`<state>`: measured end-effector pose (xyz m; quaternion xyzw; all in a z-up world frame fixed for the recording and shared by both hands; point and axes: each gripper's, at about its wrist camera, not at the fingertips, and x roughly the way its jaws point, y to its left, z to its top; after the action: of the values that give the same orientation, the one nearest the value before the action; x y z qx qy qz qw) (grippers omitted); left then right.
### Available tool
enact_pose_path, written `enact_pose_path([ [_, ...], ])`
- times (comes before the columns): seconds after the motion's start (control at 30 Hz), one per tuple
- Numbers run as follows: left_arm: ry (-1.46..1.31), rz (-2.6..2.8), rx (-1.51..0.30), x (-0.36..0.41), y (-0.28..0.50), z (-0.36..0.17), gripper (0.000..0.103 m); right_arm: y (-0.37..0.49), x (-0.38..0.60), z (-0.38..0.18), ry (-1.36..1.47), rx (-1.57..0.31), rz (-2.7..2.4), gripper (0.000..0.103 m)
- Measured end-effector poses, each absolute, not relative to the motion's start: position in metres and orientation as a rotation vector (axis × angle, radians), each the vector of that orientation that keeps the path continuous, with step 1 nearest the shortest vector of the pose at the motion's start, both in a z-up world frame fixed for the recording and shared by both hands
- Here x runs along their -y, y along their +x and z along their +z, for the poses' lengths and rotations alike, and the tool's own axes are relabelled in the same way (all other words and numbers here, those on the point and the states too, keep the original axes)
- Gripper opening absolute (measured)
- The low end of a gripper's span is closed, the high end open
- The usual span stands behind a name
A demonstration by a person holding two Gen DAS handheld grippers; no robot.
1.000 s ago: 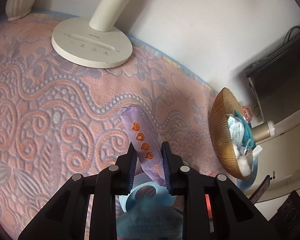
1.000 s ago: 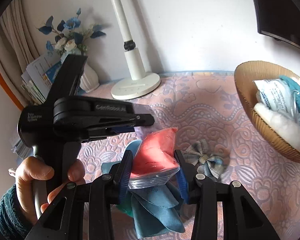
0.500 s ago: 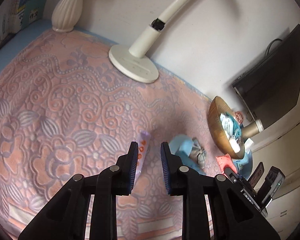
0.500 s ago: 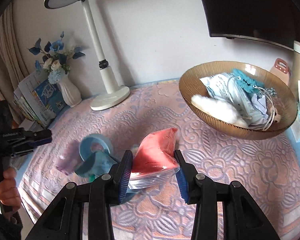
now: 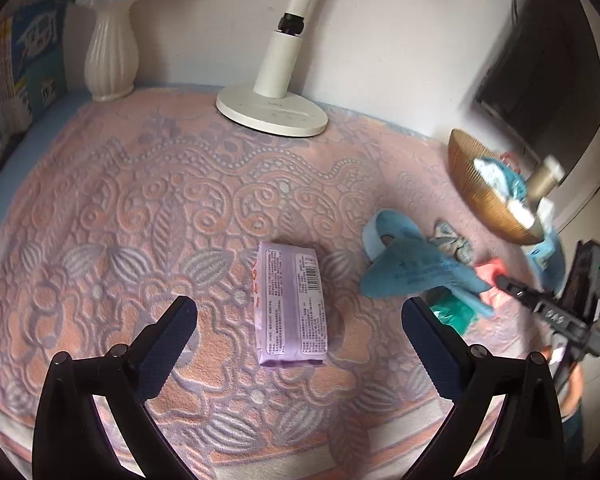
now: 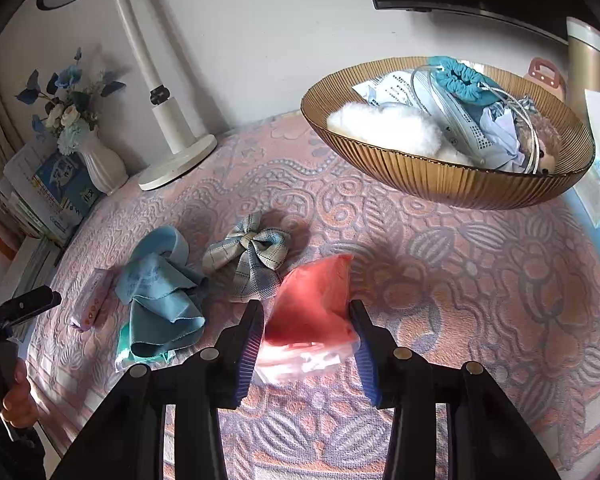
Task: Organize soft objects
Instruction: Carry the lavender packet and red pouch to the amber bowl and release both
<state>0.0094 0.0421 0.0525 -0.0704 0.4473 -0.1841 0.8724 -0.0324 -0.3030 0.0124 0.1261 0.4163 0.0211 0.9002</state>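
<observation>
Our right gripper (image 6: 306, 336) is closed on the pink pouch (image 6: 310, 304), both pads pressing its sides near the clear sealed end, and it hangs above the patterned cloth (image 6: 440, 280). Our left gripper (image 5: 300, 320) stands wide open and empty, its fingers either side of, and short of, the purple tissue pack (image 5: 290, 306), which lies flat on the cloth, barcode side up.

The step in hand looks like carrying the pouch to the gold bowl (image 6: 460, 184), which already holds a white fluffy piece, packets and a teal scrunchie. To do it well, we keep the squeeze gentle, since the pouch is soft and could slip or bulge, lift clear of the bowl's rim, and let go over the free near side. The blue cloth (image 6: 160, 292) and the plaid bow (image 6: 252, 256) remain on the cloth for later.

The right wrist view shows the bowl's contents and the bow plainly; the left shows the bowl only edge-on and blurred. The left view alone shows the pack's printed face, which the right sees only edge-on.
</observation>
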Motion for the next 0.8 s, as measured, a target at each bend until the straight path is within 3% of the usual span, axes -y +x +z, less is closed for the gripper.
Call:
enact_pose_path([
  [0.07,-0.021,-0.315,-0.945,-0.025,0.013,0.047,0.099,-0.033,0.305,0.013,0.271,-0.855,0.036,0.064],
  [0.13,0.071,-0.295,-0.946,-0.011,0.015,0.038,0.075,-0.037,0.31,0.016,0.294,-0.83,0.038,0.075],
  [0.17,0.096,-0.302,-0.951,-0.005,0.016,0.033,0.055,-0.039,0.314,0.017,0.314,-0.818,0.05,0.078],
  [0.27,0.137,-0.283,-0.977,0.002,0.02,0.02,0.039,-0.043,0.329,0.016,0.401,-0.798,0.075,0.079],
  [0.4,0.141,-0.277,-0.934,0.005,0.016,0.02,0.037,-0.043,0.342,0.015,0.478,-0.788,0.074,0.079],
  [0.53,0.103,-0.282,-0.894,-0.003,0.01,0.027,0.037,-0.043,0.32,0.022,0.348,-0.788,0.057,0.078],
  [0.6,0.061,-0.296,-0.87,-0.006,0.005,0.035,0.037,-0.036,0.302,0.018,0.244,-0.837,0.029,0.067],
  [0.67,0.018,-0.313,-0.858,-0.008,0.003,0.041,0.037,-0.029,0.284,0.012,0.143,-0.891,0.007,0.042],
  [0.8,0.027,-0.328,-0.822,0.002,-0.002,0.062,0.037,-0.038,0.267,0.019,0.035,-0.837,-0.025,0.04],
])
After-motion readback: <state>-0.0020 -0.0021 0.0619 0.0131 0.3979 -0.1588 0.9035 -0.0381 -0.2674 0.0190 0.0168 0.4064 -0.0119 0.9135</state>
